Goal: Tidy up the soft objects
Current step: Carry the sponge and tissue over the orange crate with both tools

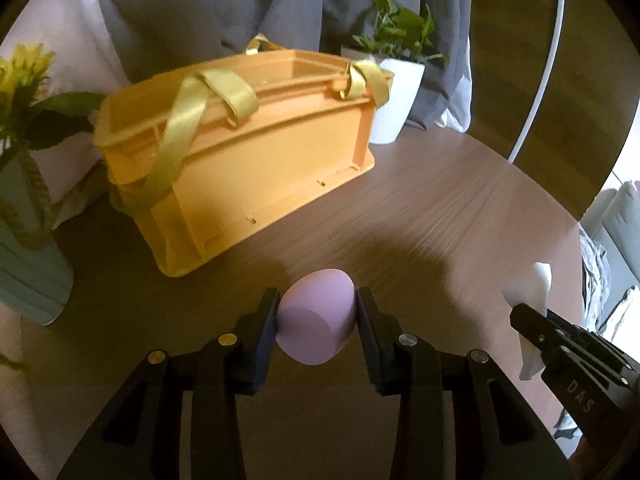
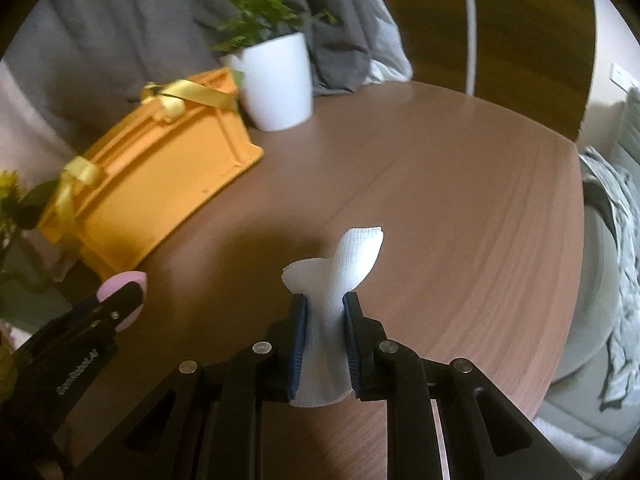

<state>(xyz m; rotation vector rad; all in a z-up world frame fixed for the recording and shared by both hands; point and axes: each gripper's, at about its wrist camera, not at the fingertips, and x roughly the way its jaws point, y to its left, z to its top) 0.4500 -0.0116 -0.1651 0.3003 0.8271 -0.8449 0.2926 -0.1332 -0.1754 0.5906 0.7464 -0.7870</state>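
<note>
Now carrying: left gripper [image 1: 317, 312] pinching lilac egg-shaped sponge [image 1: 316, 316], right gripper [image 2: 325, 322] clamping white gauze cloth [image 2: 336, 280]; next, probably lifting over orange plastic crate [image 1: 248, 160].

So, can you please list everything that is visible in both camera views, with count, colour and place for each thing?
sponge: 1, lilac, egg-shaped, between the left gripper's fingers
cloth: 1, white, bunched between the right gripper's fingers
crate: 1, orange plastic, on the table's far left side
ribbons: several, yellow, tied on the crate's rim
potted plant: 1, green leaves in a white pot, just past the crate
flower: 1, yellow, far left, above a pale blue-green container
table: 1, brown wood grain, under everything
fabric: grey, draped behind the table
left gripper: 1, black, shut on sponge
right gripper: 1, black, blue pads, shut on cloth
</note>
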